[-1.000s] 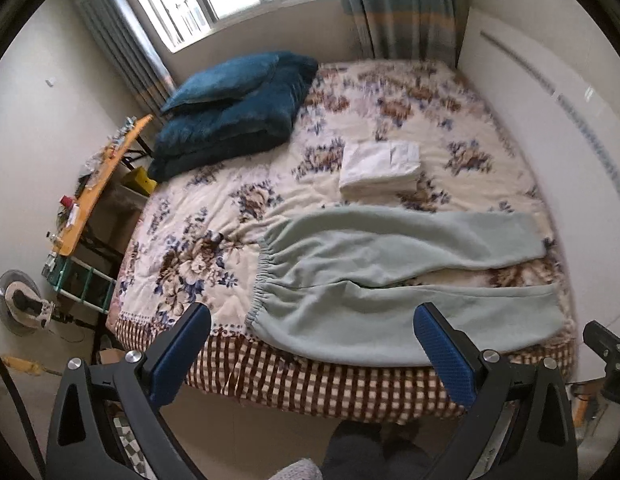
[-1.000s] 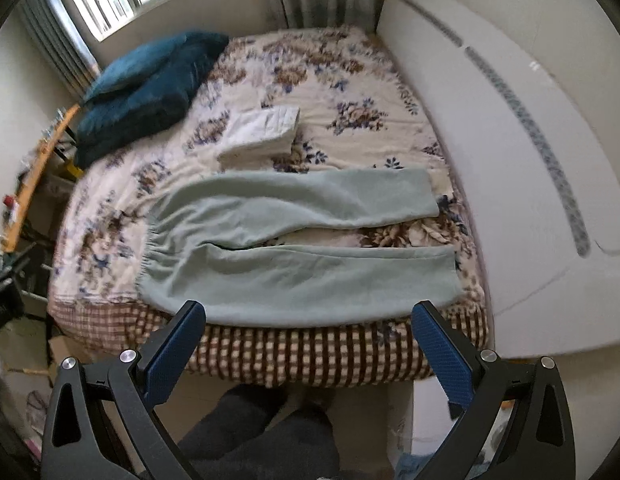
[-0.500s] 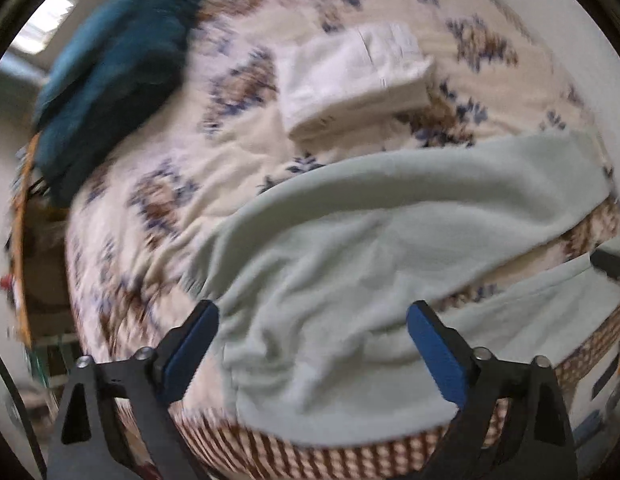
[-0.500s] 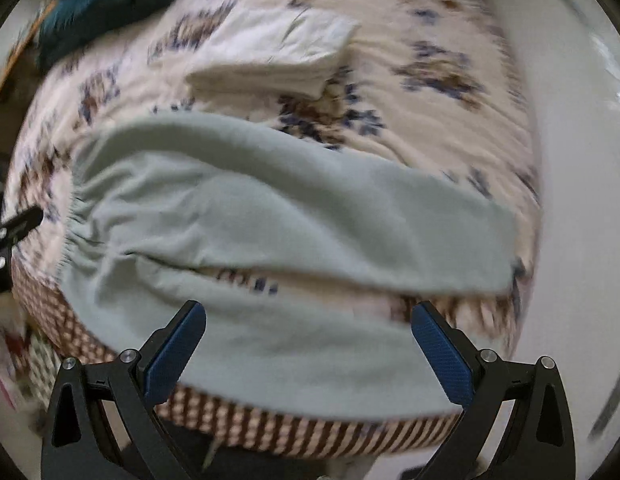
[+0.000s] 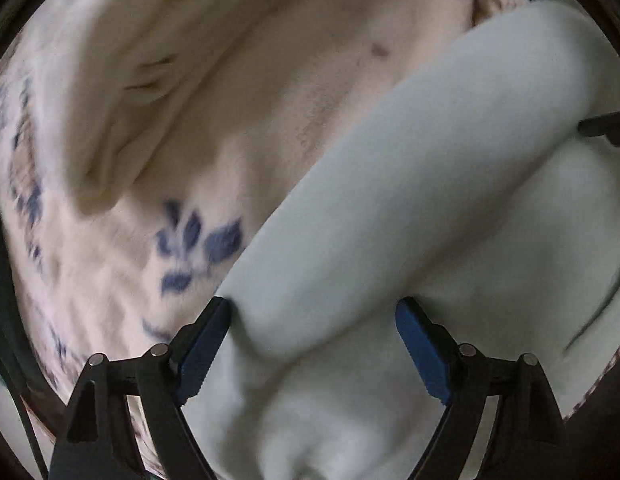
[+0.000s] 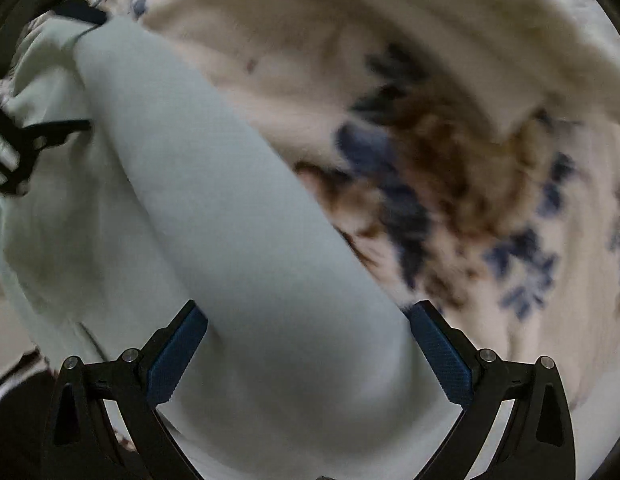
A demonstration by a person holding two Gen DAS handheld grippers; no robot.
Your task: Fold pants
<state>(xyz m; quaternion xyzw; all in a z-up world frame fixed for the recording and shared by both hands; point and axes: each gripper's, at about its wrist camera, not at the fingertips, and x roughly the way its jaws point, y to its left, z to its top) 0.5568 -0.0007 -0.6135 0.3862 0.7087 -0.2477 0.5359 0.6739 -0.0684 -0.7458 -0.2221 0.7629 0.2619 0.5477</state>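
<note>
Pale green pants (image 5: 390, 208): spread on floral bedspread (image 5: 237, 112), far leg (image 6: 237, 216) straddled by both sets of jaws. Long axis of leg slanting up and right ahead of left gripper (image 5: 312, 340), up and left ahead of right gripper (image 6: 307, 344). Left gripper: jaws spread wide, grasping nothing, waist-end edge of leg at left pad. Right gripper: jaws likewise spread, leg filling the gap, nothing clamped. Equally near, by the look of it. Coming move, probably: pinch far leg at both ends, carry over near leg.
</note>
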